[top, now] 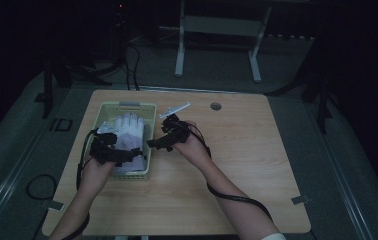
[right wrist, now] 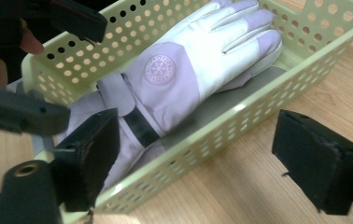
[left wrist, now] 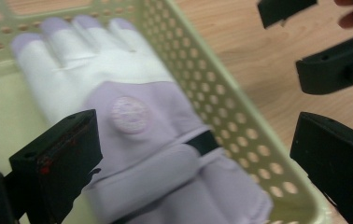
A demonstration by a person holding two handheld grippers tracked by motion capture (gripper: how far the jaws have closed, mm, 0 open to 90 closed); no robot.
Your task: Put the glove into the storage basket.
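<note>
A pale green perforated basket (top: pixel 151 111) stands on the left half of the wooden table (top: pixel 247 150). In it lies a white and lavender glove (top: pixel 129 127), fingers pointing away from me, a round badge on its back (right wrist: pixel 159 69). My left gripper (top: pixel 127 155) hovers over the basket's near end, open, with the glove's cuff (left wrist: pixel 165 177) below and between its jaws. My right gripper (top: pixel 156 143) is at the basket's right side, open; the basket wall (right wrist: pixel 221 128) runs between its jaws. Neither holds anything.
The other gripper shows in each gripper view: right gripper (left wrist: pixel 335 65), left gripper (right wrist: pixel 20 112). A round grey cable hole (top: pixel 216 106) sits near the table's far edge. White table legs (top: pixel 179 50) stand behind, and cables (top: pixel 37 185) lie on the floor at left.
</note>
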